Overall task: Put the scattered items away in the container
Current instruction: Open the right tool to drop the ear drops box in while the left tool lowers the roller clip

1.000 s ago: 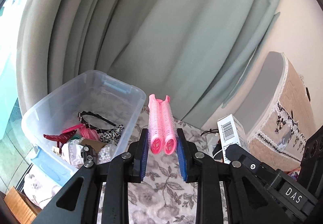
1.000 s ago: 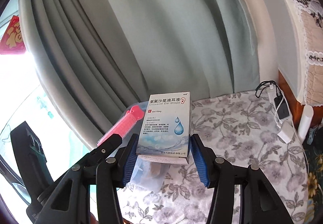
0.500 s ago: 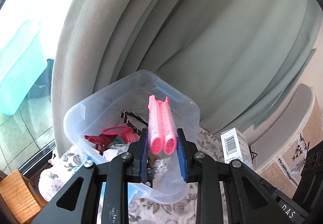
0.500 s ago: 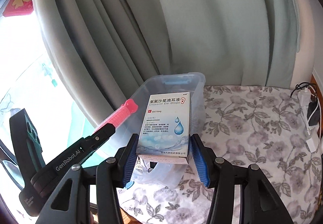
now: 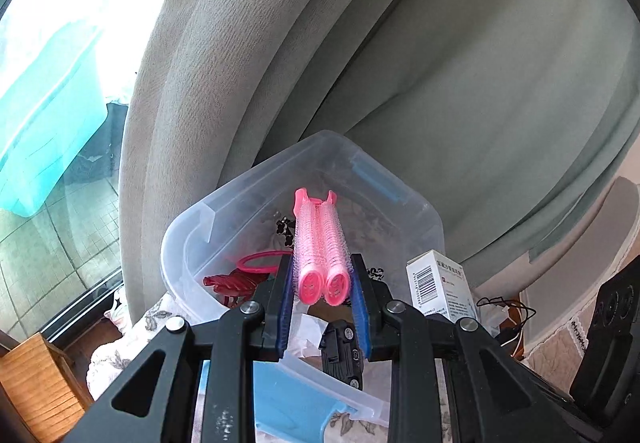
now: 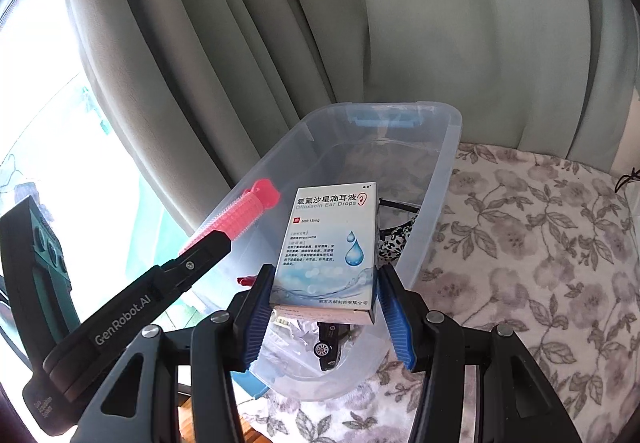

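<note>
My left gripper (image 5: 322,289) is shut on a pair of pink hair rollers (image 5: 318,243) and holds them above the clear plastic container (image 5: 400,199). My right gripper (image 6: 324,299) is shut on a white ear drops box (image 6: 332,247), held over the same container (image 6: 444,163). The rollers (image 6: 244,211) and left gripper also show in the right wrist view; the box (image 5: 438,289) shows in the left wrist view. Inside the container lie a red hair clip (image 5: 234,283), a pink ring (image 5: 260,261), a leopard headband (image 6: 396,239) and a black toy car (image 6: 330,343).
The container stands at the edge of a floral cloth (image 6: 540,243), against grey-green curtains (image 5: 400,63). A blue lid (image 5: 288,399) lies under its near end. Cables (image 5: 504,313) lie at the right. A wooden box (image 5: 36,383) and tiled floor are at lower left.
Both grippers have moved toward the container with their loads still held. The rollers and the box now hang over the container's opening instead of beside it.
</note>
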`<state>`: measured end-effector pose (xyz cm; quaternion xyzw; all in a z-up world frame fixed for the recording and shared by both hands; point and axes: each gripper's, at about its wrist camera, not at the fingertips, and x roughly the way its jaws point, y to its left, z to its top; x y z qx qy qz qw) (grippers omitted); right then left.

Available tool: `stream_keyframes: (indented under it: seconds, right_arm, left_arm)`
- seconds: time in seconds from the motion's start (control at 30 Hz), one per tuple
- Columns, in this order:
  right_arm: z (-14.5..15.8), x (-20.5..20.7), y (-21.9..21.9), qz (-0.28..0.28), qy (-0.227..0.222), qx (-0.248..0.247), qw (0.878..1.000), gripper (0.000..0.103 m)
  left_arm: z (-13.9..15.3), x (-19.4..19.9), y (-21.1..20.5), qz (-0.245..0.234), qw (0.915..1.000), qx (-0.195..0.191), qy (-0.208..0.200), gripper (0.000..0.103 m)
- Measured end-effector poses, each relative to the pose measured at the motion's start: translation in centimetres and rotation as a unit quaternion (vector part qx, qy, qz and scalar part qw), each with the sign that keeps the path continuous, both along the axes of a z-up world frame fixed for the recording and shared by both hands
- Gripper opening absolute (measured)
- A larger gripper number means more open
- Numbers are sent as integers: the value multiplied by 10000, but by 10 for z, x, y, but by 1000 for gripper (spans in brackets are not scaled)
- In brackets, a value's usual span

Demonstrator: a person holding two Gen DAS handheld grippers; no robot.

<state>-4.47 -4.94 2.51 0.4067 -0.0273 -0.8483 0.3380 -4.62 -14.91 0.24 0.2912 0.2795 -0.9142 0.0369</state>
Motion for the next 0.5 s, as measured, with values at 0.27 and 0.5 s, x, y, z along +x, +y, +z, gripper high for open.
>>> stream_keyframes:
  seconds: [0.27, 0.5]
  right_arm:
    - [-9, -11, -10, 63, 18, 103, 9999, 55]
    - [-2, -10, -16, 108, -5, 136, 9998, 55]
  left_arm:
    - [-11, -9, -3, -43, 9999, 99, -97, 27]
    - [-12, -12, 4, -72, 9998, -101, -130, 28]
